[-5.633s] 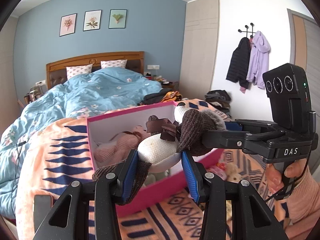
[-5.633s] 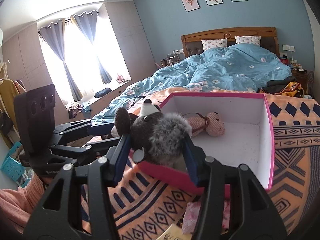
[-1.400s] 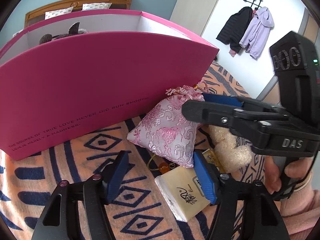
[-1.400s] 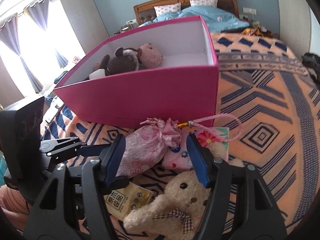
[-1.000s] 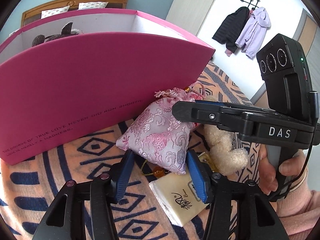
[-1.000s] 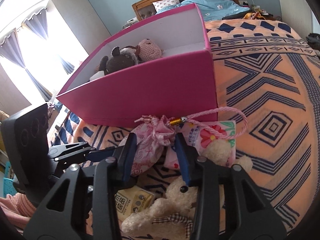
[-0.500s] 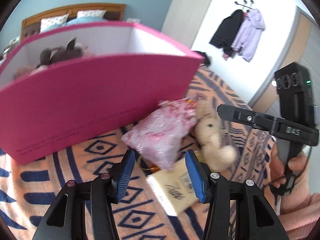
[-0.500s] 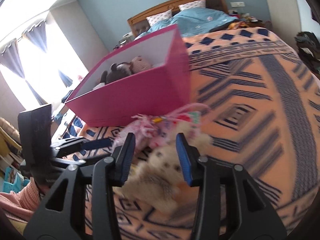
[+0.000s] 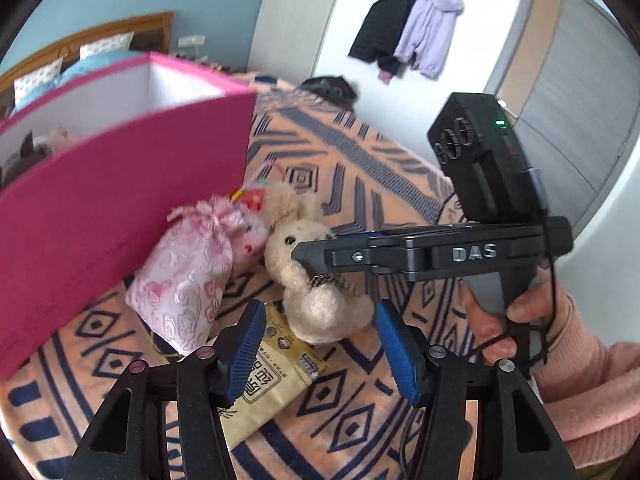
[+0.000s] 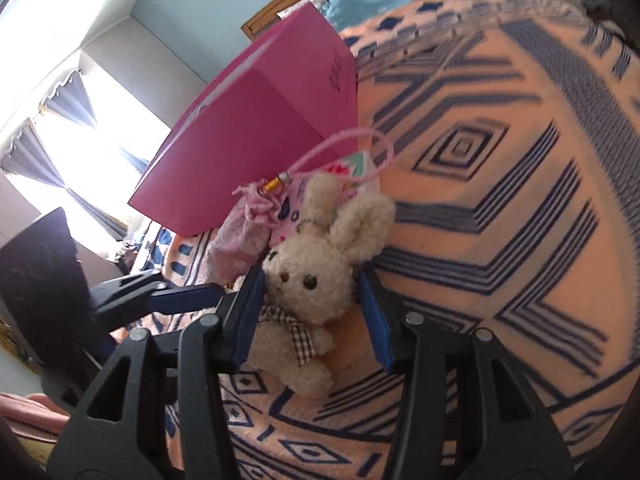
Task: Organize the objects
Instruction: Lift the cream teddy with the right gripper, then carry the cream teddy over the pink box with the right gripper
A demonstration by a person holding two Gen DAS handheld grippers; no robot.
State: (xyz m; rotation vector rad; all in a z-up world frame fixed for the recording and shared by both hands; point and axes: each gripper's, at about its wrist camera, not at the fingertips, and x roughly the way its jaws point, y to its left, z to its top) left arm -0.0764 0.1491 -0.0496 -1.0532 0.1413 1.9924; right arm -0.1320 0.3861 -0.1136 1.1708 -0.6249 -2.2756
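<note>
A cream plush bunny (image 10: 316,276) with a checked bow lies on the patterned blanket beside a pink brocade pouch (image 9: 184,284) and a beige packet (image 9: 268,376). My right gripper (image 10: 312,312) is open, its blue pads on either side of the bunny's head; it also shows in the left wrist view (image 9: 304,252) at the bunny's face. My left gripper (image 9: 320,344) is open and empty, low over the packet and the bunny's body (image 9: 320,300). The pink box (image 9: 100,208) stands to the left with plush toys inside.
A flowered pink card (image 10: 352,172) and the pouch's pink cord loop (image 10: 360,140) lie behind the bunny against the box (image 10: 256,120). The orange-and-navy blanket (image 10: 500,200) stretches to the right. Coats (image 9: 408,28) hang on the far wall.
Both grippers let go of the pink pouch, which now rests on the blanket. My right gripper moved down around the bunny's head. My left gripper shifted right toward the bunny.
</note>
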